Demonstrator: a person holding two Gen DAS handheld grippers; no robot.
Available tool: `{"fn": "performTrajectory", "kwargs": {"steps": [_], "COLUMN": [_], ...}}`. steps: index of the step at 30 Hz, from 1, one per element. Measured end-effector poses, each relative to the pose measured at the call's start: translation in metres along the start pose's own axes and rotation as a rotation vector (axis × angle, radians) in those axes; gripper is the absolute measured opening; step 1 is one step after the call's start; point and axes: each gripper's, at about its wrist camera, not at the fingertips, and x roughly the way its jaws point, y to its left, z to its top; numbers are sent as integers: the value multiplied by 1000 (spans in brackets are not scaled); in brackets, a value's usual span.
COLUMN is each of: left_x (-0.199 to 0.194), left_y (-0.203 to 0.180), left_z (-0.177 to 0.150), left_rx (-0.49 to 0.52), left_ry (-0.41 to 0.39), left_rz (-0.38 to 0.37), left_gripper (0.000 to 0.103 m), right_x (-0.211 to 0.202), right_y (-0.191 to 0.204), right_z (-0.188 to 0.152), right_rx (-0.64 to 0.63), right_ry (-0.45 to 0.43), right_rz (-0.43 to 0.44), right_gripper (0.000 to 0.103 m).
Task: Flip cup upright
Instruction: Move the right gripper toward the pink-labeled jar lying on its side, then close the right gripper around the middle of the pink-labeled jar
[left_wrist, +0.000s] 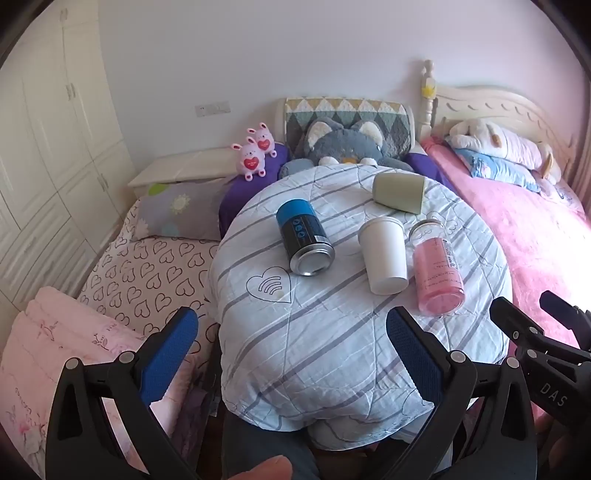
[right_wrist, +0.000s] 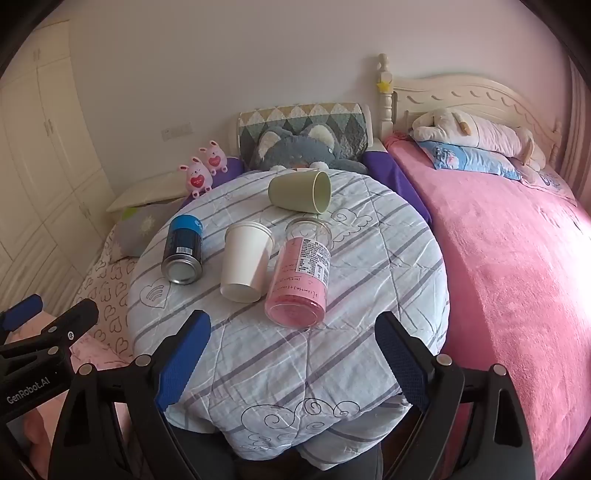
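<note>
A white paper cup (left_wrist: 383, 256) (right_wrist: 245, 263) lies on its side on the round striped quilt surface (left_wrist: 332, 350) (right_wrist: 280, 369), base toward me. A green cup (left_wrist: 399, 192) (right_wrist: 301, 192) lies on its side farther back, mouth to the right. A blue-black can (left_wrist: 304, 236) (right_wrist: 183, 249) and a pink-filled clear bottle (left_wrist: 437, 271) (right_wrist: 301, 271) also lie on their sides beside the white cup. My left gripper (left_wrist: 291, 332) is open and empty, short of the objects. My right gripper (right_wrist: 293, 336) is open and empty, just short of the bottle.
A grey plush cat (left_wrist: 347, 146) (right_wrist: 295, 147) and a patterned cushion (left_wrist: 347, 110) sit behind the quilt. Two pink bunny toys (left_wrist: 255, 153) (right_wrist: 203, 168) stand at back left. A pink bed (right_wrist: 517, 277) with plush toys lies to the right; wardrobes (left_wrist: 48, 129) stand left.
</note>
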Motion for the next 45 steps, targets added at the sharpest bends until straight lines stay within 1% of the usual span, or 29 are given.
{"fn": "performTrajectory", "kwargs": {"steps": [5,6,14,16,24,32,40,45], "left_x": [3,-1,0,7,25,51,85,103], "left_y": [-1,0,-1,6,12,17,22,21], "left_z": [1,-1,-1,-1,5,12,21,27], "left_rx": [10,-8,-11,-9,-19,-25,-28,-23], "left_ry": [-6,-9,-4,-4,21,56,91,113], "left_rz": [-12,10,12,14,11,9,10,3], "left_gripper": [103,103,103,103,103,103,103,103], "right_x": [0,1,5,10,23,53,98,125], "right_y": [0,-1,10,2,3,4,-10,-13], "right_z": [0,0,-3,0,6,15,27,33], "right_rx": [0,0,-4,-6,-24,-28,1,13], "right_ry": [0,1,8,15,52,110,187,232], "right_rz": [-5,-6,-12,-12,-24,-39,-86,-91], "right_gripper": [92,92,92,92,92,92,91,91]}}
